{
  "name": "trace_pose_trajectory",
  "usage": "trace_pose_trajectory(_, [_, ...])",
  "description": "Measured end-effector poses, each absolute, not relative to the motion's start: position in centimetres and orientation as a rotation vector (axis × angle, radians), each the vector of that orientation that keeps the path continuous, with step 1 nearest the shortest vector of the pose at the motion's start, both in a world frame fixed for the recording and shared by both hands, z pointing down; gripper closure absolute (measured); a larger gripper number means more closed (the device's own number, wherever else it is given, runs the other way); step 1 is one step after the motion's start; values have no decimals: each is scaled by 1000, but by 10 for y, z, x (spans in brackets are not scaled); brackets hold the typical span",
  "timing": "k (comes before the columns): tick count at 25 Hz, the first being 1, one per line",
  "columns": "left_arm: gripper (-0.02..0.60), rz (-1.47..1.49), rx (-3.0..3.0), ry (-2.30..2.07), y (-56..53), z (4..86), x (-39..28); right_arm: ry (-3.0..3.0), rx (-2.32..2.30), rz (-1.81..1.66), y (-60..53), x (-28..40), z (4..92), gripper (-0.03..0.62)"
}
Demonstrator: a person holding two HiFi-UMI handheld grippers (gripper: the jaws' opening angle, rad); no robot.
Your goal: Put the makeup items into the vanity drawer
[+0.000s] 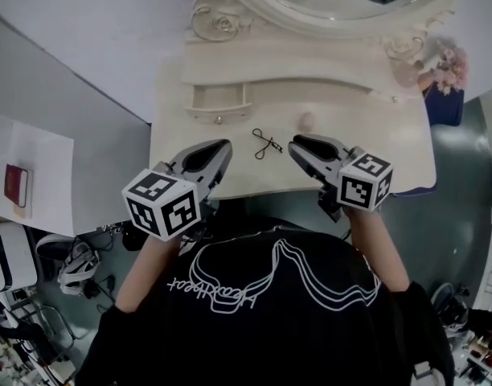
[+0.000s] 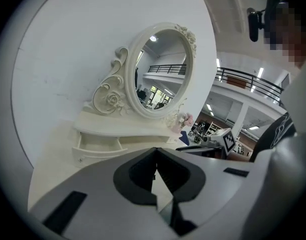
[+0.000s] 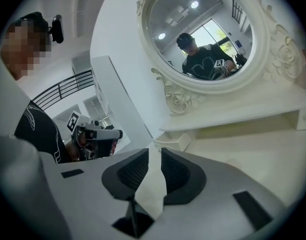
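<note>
- Closest up is the person's black shirt (image 1: pixel 254 312). Past it, both grippers reach over the surface (image 1: pixel 391 155), angled toward each other, probably lining up a pickup.
- The left hand-held gripper (image 1: pixel 223 145) has its jaws pinched together with nothing in them. The right hand-held gripper (image 1: pixel 294 145) has its jaws slightly apart, also empty.
- The eyelash curler (image 1: pixel 266 143) lies flat between the two tips, touching neither.
- A small round pinkish thing (image 1: pixel 307 121) sits just beyond the right one.
- The drawer (image 1: pixel 218 112) is pulled out beyond the left one, ready for stuff.
</note>
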State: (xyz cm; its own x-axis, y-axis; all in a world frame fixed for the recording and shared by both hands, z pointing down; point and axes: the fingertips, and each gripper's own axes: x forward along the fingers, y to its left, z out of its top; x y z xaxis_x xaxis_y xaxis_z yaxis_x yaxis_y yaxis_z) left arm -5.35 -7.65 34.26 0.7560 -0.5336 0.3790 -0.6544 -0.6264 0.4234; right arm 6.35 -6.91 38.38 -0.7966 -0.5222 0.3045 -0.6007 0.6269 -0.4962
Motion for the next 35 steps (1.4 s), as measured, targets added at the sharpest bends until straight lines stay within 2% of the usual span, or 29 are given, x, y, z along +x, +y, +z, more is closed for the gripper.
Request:
trace_pose_trajectory(7, [577, 333, 2352, -869, -107, 367, -65, -2551, 896, 872, -80, 55, 439, 469])
trace_pose_trajectory(12, [577, 358, 2311, -875, -117, 383, -74, -2381, 820, 642, -77, 53, 481, 456])
trace_pose_trajectory(19, [578, 381, 2295, -880, -125, 393, -76, -2321, 777, 666, -79, 51, 514, 456])
trace_pose_trajectory(31, [578, 406, 2261, -876, -126, 405, -76, -2328, 795, 714, -86, 45, 527, 558])
trace_pose_trajectory(35, [578, 405, 2259, -875, -127, 405, -76, -2319, 792, 708, -87, 45, 527, 566])
